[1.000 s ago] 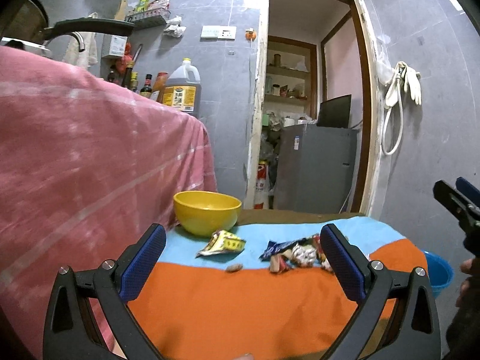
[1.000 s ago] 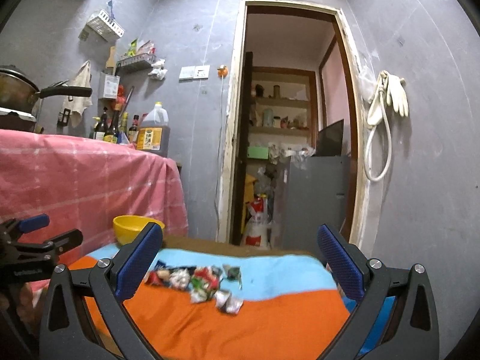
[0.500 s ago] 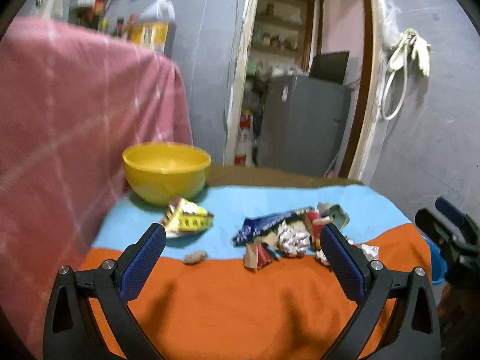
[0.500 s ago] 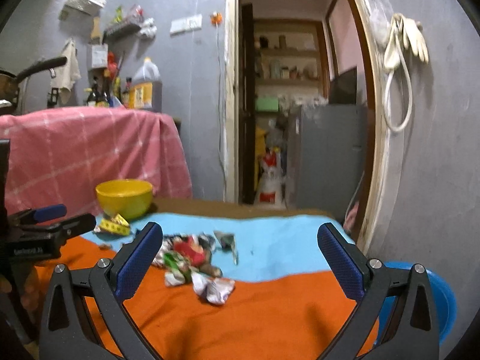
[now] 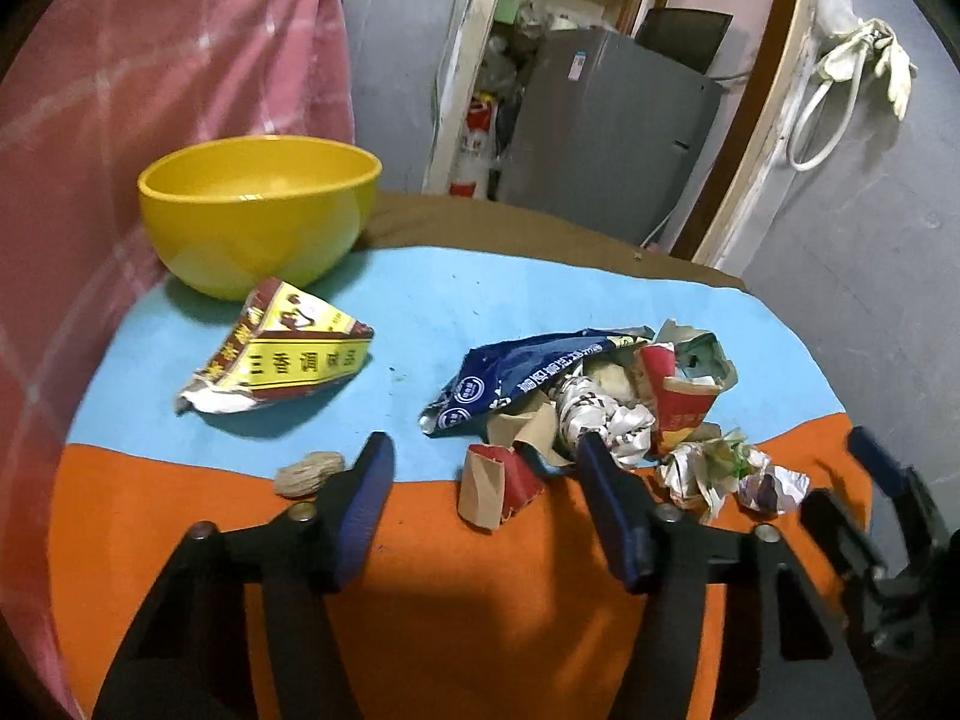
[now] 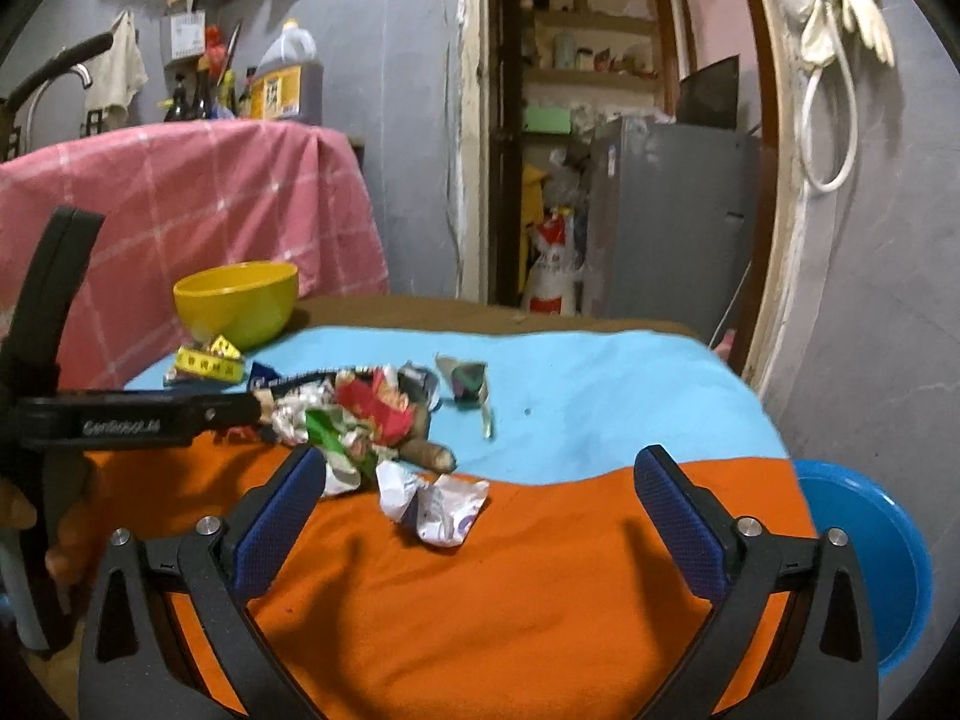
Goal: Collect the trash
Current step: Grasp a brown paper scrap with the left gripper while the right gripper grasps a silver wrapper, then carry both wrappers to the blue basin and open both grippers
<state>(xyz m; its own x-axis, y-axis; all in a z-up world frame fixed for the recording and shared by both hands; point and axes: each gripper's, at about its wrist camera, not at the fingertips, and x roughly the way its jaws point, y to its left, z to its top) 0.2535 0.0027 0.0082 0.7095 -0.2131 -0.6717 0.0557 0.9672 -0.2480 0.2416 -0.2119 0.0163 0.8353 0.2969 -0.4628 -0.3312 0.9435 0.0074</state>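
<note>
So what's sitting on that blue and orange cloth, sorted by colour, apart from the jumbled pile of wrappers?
Yellow: 2, the yellow bowl and the yellow seasoning packet
Brown: 1, the peanut shell
White: 1, the crumpled white wrapper
Red and tan: 1, the torn carton scrap
Total: 5
</note>
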